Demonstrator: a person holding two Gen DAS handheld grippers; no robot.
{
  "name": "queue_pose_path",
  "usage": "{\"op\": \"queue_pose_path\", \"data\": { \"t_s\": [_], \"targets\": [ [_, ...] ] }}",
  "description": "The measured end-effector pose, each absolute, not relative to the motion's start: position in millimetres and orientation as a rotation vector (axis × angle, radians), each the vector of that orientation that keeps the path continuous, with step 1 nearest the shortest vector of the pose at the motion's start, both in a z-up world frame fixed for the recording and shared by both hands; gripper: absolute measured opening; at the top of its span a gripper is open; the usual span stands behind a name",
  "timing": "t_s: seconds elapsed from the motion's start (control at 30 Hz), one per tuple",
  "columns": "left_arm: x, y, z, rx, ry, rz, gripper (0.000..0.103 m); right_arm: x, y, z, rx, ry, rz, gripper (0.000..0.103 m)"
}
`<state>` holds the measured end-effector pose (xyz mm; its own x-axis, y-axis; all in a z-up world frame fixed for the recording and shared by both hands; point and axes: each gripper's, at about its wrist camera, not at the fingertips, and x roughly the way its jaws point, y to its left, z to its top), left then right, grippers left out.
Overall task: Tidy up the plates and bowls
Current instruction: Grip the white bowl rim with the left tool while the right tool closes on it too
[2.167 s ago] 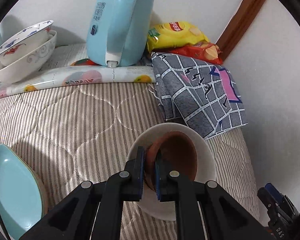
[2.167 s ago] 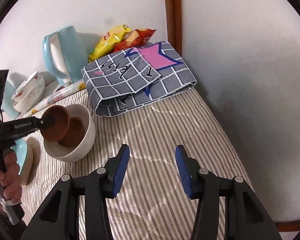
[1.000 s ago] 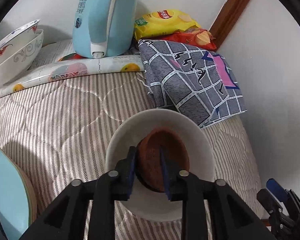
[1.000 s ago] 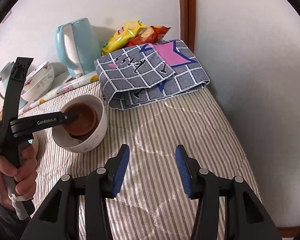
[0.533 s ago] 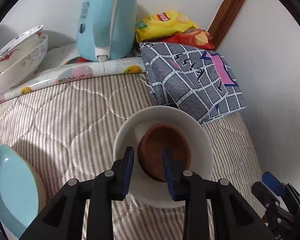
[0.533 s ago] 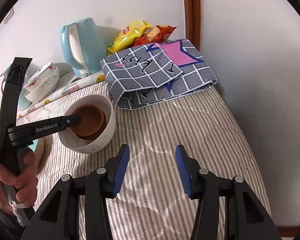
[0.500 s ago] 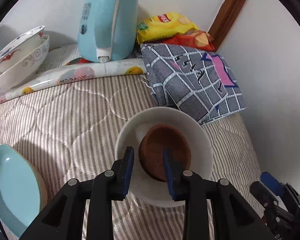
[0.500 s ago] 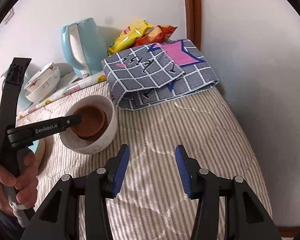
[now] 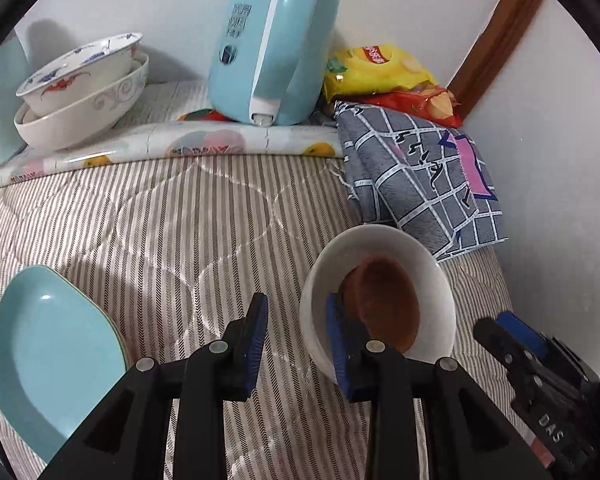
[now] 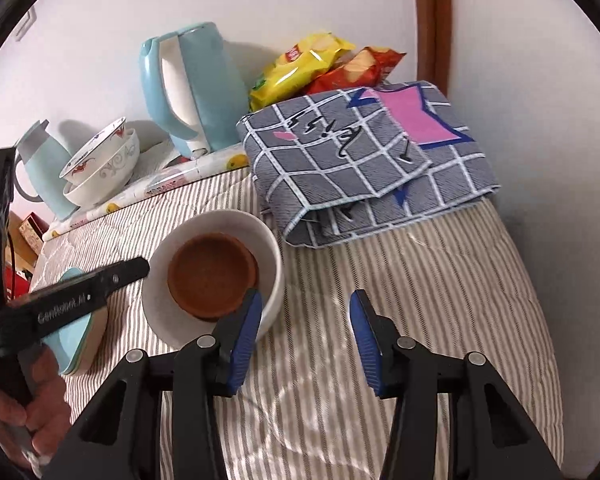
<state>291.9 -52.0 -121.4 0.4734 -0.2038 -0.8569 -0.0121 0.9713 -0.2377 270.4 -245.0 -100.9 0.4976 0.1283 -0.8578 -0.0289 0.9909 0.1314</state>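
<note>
A striped quilted bedcover (image 10: pixel 440 280) fills the scene, with a folded grey checked cloth (image 10: pixel 364 160) and a pale blue kettle (image 9: pixel 268 40) toward the wall. Near the middle of the cover sits a white bowl (image 10: pixel 266 240), smooth and round. It looks like glazed ceramic: probably stiff, fairly heavy, slippery and breakable. Its thin rim is likely the best place to pinch. Nested inside it is a smaller brown bowl (image 10: pixel 212 276), matte and shallow, likely lighter.

A pale blue plate (image 9: pixel 48 352) lies at the near left, and two patterned white bowls (image 9: pixel 80 92) are stacked by the wall.

The left gripper (image 9: pixel 296 340) hovers empty beside the white bowl, its jaws narrowly apart, one finger in front of the rim. The right gripper (image 10: pixel 306 336) is also empty. Its jaws stand moderately wide and are closing, with its left finger just beside the white bowl's outer wall.
</note>
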Motion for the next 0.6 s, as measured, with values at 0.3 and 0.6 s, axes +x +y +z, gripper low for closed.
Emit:
{"op": "queue_pose_path", "data": {
  "t_s": [0.3,0.6],
  "targets": [
    [305.4,-56.1,-138.6,-0.232,1.117,-0.137,0.028,297.9,-227.7,-126.3,0.057,1.117,0.059,0.031],
    [316.4,-59.8,-152.8,-0.216,1.15,-0.134,0.028,311.1,-221.2,-147.2,0.024,1.177,0.057,0.027]
  ]
}}
